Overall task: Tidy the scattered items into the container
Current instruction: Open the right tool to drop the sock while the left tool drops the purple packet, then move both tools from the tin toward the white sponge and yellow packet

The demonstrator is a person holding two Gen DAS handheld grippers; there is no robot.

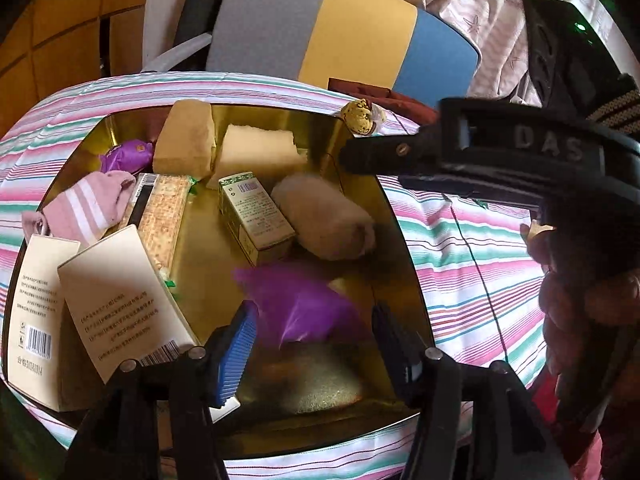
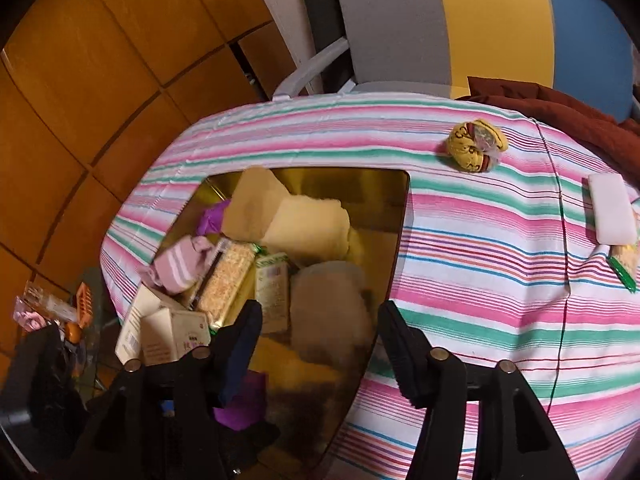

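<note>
A gold tin [image 1: 362, 160] sits on the striped cloth and holds boxes, sponges, a pink sock [image 1: 90, 206], a green box [image 1: 254, 216] and a beige roll [image 1: 326, 222]. My left gripper [image 1: 314, 338] is open over the tin's near end; a blurred purple packet [image 1: 298, 304] lies between and just beyond its fingers, not gripped. My right gripper [image 2: 318, 338] is open and empty above the tin [image 2: 400, 216]; it shows in the left wrist view [image 1: 360, 152] over the tin's far right corner. A yellow patterned bundle [image 2: 476, 144], a white block [image 2: 612, 208] and a green-edged snack pack [image 2: 622, 268] lie on the cloth.
The striped cloth [image 2: 460, 264] covers the table. A grey, yellow and blue chair [image 2: 460, 20] stands behind it, with a dark red cloth [image 2: 560, 108] at the far right. Wooden panels [image 2: 100, 80] and a low stand with clutter [image 2: 52, 316] are to the left.
</note>
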